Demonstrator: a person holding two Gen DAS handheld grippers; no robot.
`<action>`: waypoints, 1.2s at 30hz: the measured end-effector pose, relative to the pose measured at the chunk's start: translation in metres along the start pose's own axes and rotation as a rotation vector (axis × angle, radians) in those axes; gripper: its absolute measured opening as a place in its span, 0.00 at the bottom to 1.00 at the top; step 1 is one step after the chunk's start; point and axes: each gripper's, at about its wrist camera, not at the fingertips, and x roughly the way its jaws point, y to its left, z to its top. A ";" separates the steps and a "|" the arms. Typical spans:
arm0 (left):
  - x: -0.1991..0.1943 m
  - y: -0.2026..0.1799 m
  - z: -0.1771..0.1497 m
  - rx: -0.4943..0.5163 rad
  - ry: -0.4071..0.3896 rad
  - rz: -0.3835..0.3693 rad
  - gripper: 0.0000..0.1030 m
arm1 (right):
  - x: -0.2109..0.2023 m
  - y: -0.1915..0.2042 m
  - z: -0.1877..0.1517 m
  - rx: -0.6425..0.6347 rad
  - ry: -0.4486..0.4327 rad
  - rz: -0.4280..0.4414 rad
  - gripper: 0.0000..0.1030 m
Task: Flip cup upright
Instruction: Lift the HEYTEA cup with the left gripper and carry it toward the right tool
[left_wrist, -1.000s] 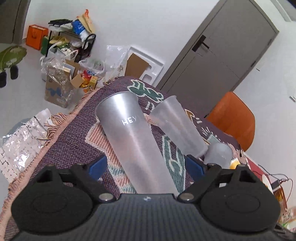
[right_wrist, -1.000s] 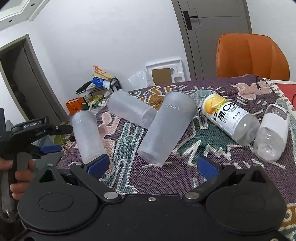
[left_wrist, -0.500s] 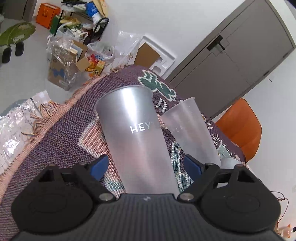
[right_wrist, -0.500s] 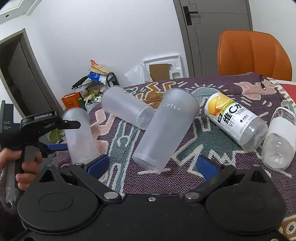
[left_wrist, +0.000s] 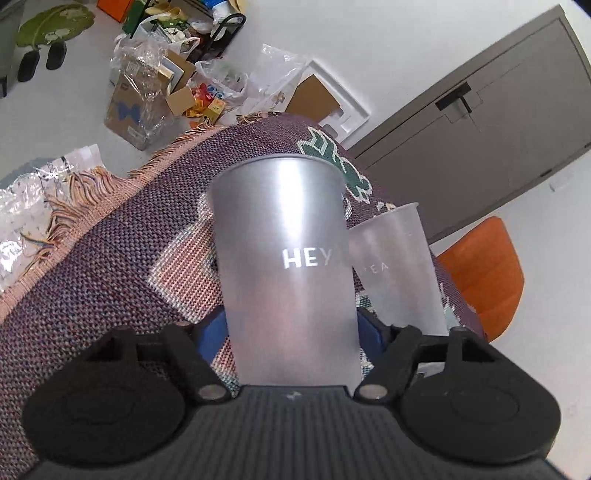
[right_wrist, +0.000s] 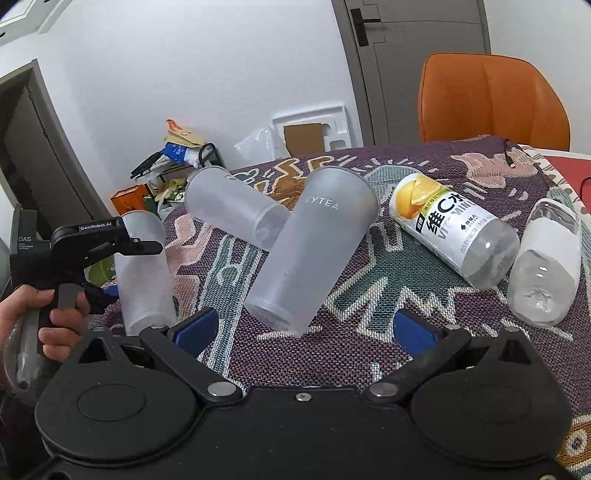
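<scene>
My left gripper (left_wrist: 291, 328) is shut on a frosted HEY cup (left_wrist: 284, 258), its blue pads against the lower wall; the cup's rim points away and up, tilted. In the right wrist view the same cup (right_wrist: 142, 273) stands nearly upright at the table's left edge with the left gripper (right_wrist: 99, 243) around it. My right gripper (right_wrist: 303, 328) is open and empty, just in front of the base of a second frosted cup (right_wrist: 310, 247) that lies on the woven cloth (right_wrist: 369, 332). A third frosted cup (right_wrist: 229, 210) lies behind it.
A lemon drink bottle (right_wrist: 450, 225) and a clear bottle (right_wrist: 546, 262) lie on the cloth at the right. An orange chair (right_wrist: 491, 99) stands behind the table. Boxes and bags (left_wrist: 155, 81) clutter the floor past the table's fringed edge (left_wrist: 92, 192).
The left gripper has closed onto the HEY cup and tipped it up from lying flat towards upright. The right gripper has held nearly still.
</scene>
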 end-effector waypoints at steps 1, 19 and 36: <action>-0.002 0.000 -0.001 0.001 -0.002 -0.003 0.68 | -0.001 0.000 0.000 0.000 -0.002 0.001 1.00; -0.045 -0.010 -0.049 0.013 0.047 -0.083 0.67 | -0.037 -0.009 -0.017 0.029 -0.039 0.018 1.00; -0.081 -0.023 -0.124 0.063 0.070 -0.110 0.68 | -0.091 -0.027 -0.060 0.061 -0.063 0.026 1.00</action>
